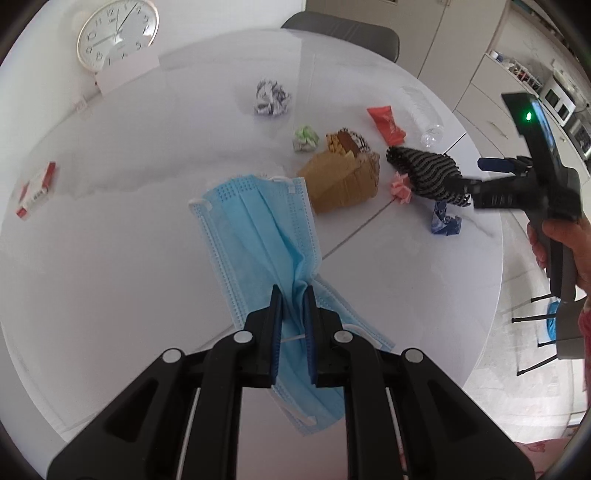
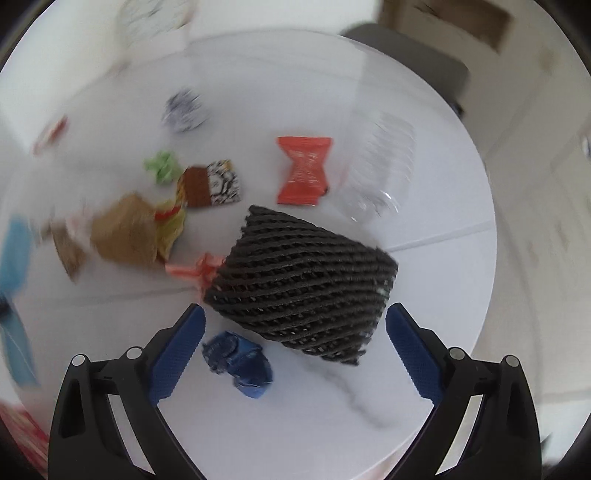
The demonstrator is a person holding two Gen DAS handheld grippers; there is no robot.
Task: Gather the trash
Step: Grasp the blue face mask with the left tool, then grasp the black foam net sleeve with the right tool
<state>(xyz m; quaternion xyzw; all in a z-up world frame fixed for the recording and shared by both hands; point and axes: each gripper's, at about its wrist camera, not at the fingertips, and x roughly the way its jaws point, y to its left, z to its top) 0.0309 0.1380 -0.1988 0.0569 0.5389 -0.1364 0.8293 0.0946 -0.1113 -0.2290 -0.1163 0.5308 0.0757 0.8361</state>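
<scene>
My left gripper (image 1: 293, 291) is shut on a blue face mask (image 1: 258, 229) and holds it above the round white table (image 1: 110, 258). My right gripper (image 2: 295, 314) is open, its blue pads either side of a black foam net sleeve (image 2: 303, 284) that lies on the table. The sleeve (image 1: 424, 170) and the right gripper (image 1: 491, 173) also show at the right of the left wrist view. Other trash lies around: a blue crumpled wrapper (image 2: 240, 363), a red wrapper (image 2: 304, 170), a pink wrapper (image 2: 199, 271), a green paper ball (image 2: 162, 166), a brown paper bag (image 2: 125, 232).
A clear plastic bottle (image 2: 376, 173) lies at the far right of the table. A black-and-white paper ball (image 1: 271, 98), a red and white box (image 1: 35, 192) and a wall clock (image 1: 116, 33) are at the far side. A grey chair (image 1: 343, 33) stands behind.
</scene>
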